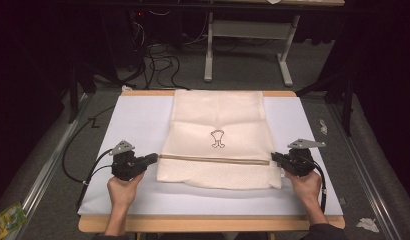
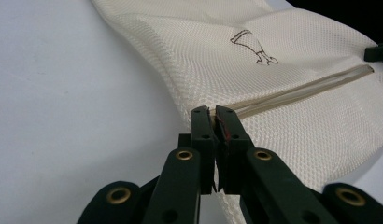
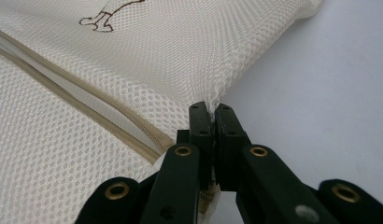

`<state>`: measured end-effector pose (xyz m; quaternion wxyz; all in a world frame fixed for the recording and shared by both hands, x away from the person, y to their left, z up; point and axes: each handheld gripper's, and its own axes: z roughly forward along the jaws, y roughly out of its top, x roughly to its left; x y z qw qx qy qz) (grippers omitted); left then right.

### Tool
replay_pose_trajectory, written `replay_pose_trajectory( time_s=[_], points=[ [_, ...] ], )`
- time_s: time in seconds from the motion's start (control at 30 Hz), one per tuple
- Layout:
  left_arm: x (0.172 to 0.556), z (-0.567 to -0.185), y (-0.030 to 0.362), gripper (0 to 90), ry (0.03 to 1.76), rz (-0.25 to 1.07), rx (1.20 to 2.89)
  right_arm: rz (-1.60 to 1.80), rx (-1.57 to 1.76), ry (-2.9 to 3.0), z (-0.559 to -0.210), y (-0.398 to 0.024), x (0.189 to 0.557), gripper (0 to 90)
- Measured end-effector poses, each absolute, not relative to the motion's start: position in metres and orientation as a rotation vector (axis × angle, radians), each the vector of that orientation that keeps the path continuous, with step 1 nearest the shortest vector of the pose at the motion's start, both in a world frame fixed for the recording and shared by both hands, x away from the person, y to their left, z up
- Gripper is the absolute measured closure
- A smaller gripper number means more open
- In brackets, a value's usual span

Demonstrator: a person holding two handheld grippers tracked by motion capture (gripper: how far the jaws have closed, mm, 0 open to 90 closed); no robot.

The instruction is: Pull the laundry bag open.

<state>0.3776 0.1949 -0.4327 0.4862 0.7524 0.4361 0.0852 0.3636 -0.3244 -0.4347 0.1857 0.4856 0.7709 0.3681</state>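
Jaws on both sides are pressed together on the mesh bag (image 1: pixel 219 141): our left gripper (image 2: pixel 212 112) pinches its left edge at the zipper (image 1: pixel 213 160) end, our right gripper (image 3: pixel 212 108) its right edge. We judge both grasps done; the bag lies flat on the bench (image 1: pixel 133 125), zipper closed, lifting or folding yet to come.

I see bag (image 1: pixel 218 140) flat mid-table (image 1: pixel 133 120); left gripper (image 1: pixel 154 159) at its left edge, right gripper (image 1: pixel 274 157) at its right.
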Motion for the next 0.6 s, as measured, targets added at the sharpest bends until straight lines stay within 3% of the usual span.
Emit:
replay_pose_trajectory(
  time_s=[0.6],
  points=[
    [0.378,-0.441,0.192,86.8,1.091,0.187,1.885,1.044,1.417,2.206,-0.452,-0.323,0.360,87.1]
  ],
)
